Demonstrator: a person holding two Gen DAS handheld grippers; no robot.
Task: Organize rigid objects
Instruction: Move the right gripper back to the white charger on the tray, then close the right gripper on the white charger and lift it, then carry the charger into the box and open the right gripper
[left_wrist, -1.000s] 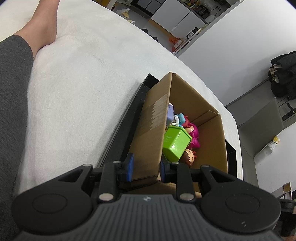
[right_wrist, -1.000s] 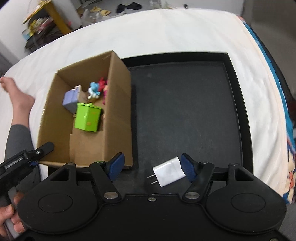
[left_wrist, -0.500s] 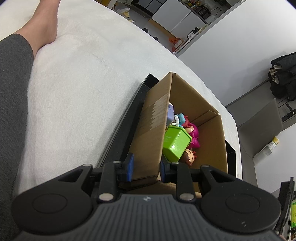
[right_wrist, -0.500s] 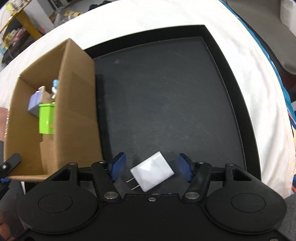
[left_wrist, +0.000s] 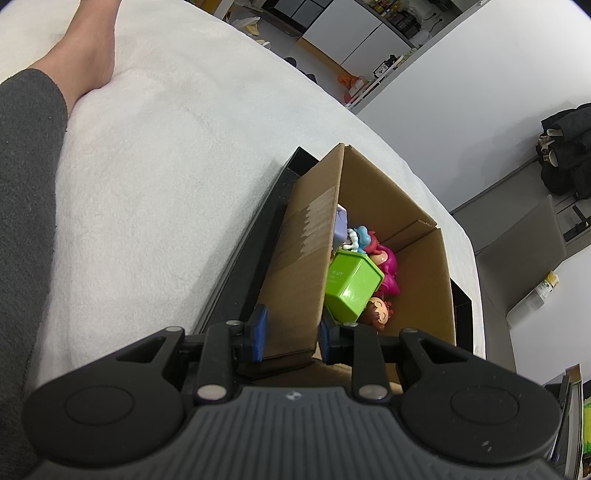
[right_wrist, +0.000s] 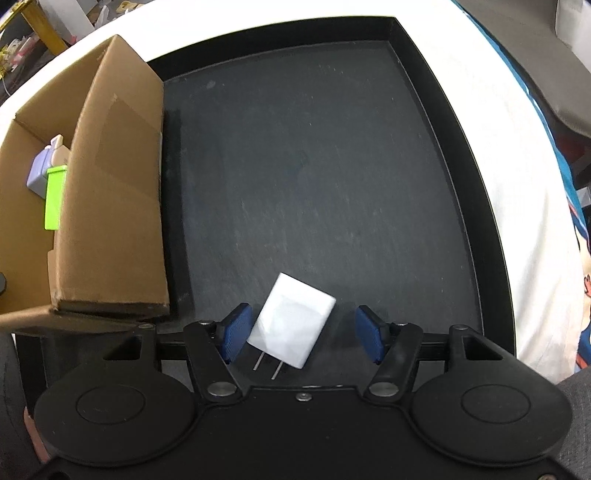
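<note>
Now pickup step: right gripper (right_wrist: 303, 338) spread wide around white charger (right_wrist: 291, 326) lying on black tray (right_wrist: 491, 229), not pinching yet. Left gripper (left_wrist: 291, 338) clamps wall of cardboard box (left_wrist: 303, 266), steadying. Next: close on charger, lift, carry into box.

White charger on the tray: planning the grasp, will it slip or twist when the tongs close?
The charger looks rigid with smooth faces, so probably slippery. It lies skewed between the right tongs, so it may rotate as they close.
</note>
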